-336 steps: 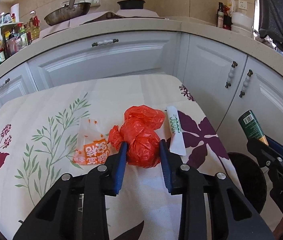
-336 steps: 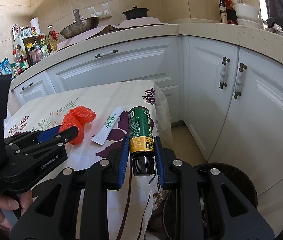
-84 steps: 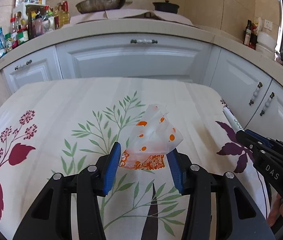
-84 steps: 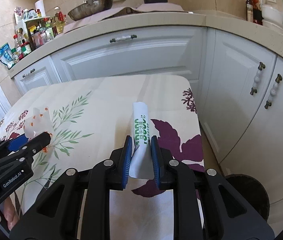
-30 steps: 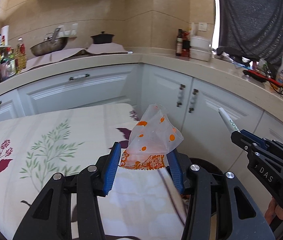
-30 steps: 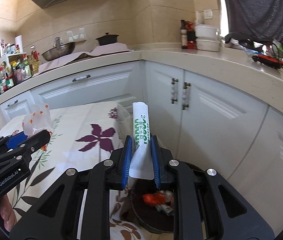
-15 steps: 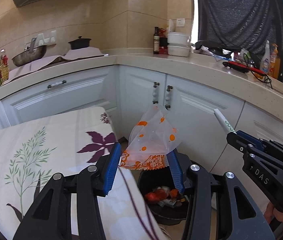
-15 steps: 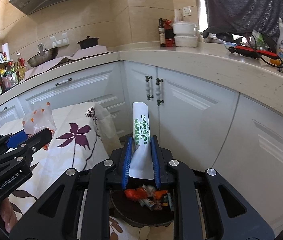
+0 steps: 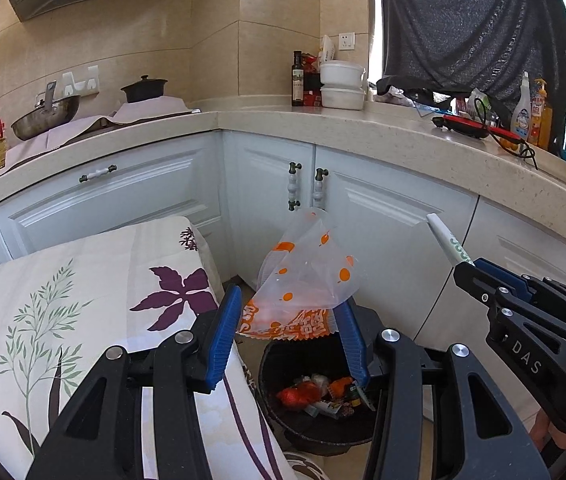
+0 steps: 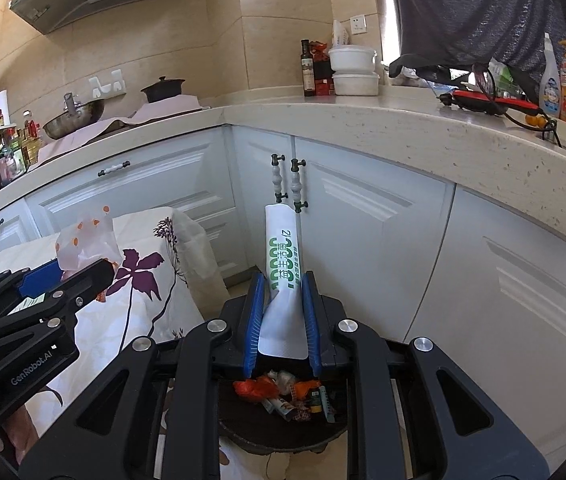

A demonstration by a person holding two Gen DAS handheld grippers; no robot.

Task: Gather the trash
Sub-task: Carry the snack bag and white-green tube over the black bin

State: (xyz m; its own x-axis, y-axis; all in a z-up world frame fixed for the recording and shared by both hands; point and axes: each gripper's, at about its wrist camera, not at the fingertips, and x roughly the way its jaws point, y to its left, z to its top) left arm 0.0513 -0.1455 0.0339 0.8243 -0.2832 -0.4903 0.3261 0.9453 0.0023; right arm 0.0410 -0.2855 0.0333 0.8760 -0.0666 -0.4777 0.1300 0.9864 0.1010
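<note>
L claw [image 9: 289, 330] pinching a clear plastic bag w/ orange dots [image 9: 307, 276] betw. its blue pads; bag's printed orange edge sits at the pads, rest of it puffs up & fwd past the tips. Bag hangs above the black trash bin [image 9: 279, 412] on the floor, just beside the corner of the surface w/ floral cloth [image 9: 83, 280].

R claw [image 10: 281, 318] pressed onto a white toothpaste tube w/ green print [image 10: 283, 256]; tube's flat crimped end lies back betw. the pads, body sticks up & fwd beyond the tips, upright in R wrist view. Tube is over the same bin [image 10: 251, 424], which shows directly below the pads.

Bin holds trash [image 10: 283, 394]: red-orange plastic, wrappers, small dark bottle. Same pile visible in L view [image 9: 319, 394].

In L wrist view the R claw [image 9: 471, 276] is at right, tube tip [image 9: 445, 240] poking up-left out of it. In R wrist view the L claw [image 10: 83, 276] is at left w/ bag [image 10: 85, 242] sticking up from it, over the cloth edge. The two claws near each other but apart.

Behind: white cabinet doors [image 9: 371, 216] under a beige counter [image 9: 323, 120]; wok [image 9: 45, 114] & dark pot [image 9: 143, 89] on the far counter.
</note>
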